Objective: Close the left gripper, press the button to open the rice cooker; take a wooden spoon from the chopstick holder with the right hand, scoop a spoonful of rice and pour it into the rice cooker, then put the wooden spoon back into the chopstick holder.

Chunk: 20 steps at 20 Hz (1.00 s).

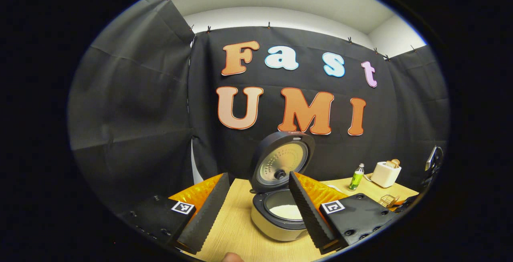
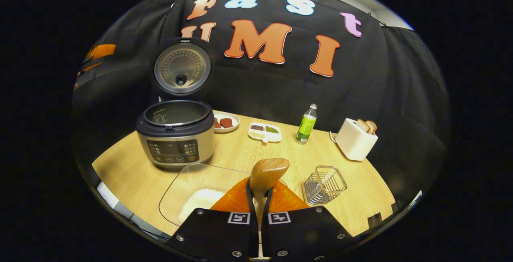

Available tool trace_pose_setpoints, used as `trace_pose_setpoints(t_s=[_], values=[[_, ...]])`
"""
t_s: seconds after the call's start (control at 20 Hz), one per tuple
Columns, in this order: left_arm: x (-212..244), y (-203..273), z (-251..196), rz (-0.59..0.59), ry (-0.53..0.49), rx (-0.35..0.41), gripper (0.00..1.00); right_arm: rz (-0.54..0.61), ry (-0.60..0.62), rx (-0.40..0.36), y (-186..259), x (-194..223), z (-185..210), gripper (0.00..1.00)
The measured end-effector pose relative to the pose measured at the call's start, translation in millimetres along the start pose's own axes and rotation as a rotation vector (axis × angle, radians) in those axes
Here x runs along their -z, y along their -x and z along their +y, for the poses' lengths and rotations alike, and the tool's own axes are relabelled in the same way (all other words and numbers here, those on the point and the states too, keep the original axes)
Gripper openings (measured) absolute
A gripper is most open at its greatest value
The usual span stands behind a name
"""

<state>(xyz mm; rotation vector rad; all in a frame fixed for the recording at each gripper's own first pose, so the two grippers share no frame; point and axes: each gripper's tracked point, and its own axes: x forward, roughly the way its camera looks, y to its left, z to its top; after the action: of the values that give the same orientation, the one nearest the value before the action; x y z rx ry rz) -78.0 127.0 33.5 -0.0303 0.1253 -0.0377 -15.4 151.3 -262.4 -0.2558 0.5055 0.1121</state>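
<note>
Rice cooker, lid raised, standing at the wooden table's left rear; white rice lies in its pot.

Clear rice container: just in front of the cooker, white rice heaped inside. White toaster: far right, bread in its slots. Wire chopstick holder: right of the container, seemingly vacant. Left gripper: fingers spread wide, holding nothing, facing the cooker. Right gripper: clamped on the wooden spoon, bowl forward above the container. Green bottle: at the back. Judgement: either the scoop or the return is in hand; keep the bowl level, and lower the spoon plumb into the holder without tipping it.
</note>
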Motion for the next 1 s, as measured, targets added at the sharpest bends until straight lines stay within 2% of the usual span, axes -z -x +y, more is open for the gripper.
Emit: trace_pose_setpoints(t_s=[0.15, 0.35, 0.6, 0.85, 1.0], values=[[-0.2, 0.8, 0.9, -0.004, -0.004, -0.003, 0.97, 0.001, -0.01, -0.019, 3.9, 4.9, 12.1, 0.02], [-1.5, 4.6, -2.9, -0.002, -0.01, 0.0, 0.97, -0.016, -0.105, -0.11, 12.5, 0.5, 42.3, 0.02], [-2.3, 6.1, -6.9, 0.001, -0.02, -0.004, 0.97, -0.027, -0.333, -0.227, 7.1, -5.8, 66.5, 0.02], [-3.9, 8.5, -14.1, 0.006, -0.027, -0.003, 0.97, -0.006, -0.649, -0.269, -11.1, -0.3, 50.0, 0.02], [-8.6, 7.4, -18.6, 0.0, -0.037, -0.007, 0.97, 0.015, -0.762, -0.291, -15.6, 3.6, 45.3, 0.02]])
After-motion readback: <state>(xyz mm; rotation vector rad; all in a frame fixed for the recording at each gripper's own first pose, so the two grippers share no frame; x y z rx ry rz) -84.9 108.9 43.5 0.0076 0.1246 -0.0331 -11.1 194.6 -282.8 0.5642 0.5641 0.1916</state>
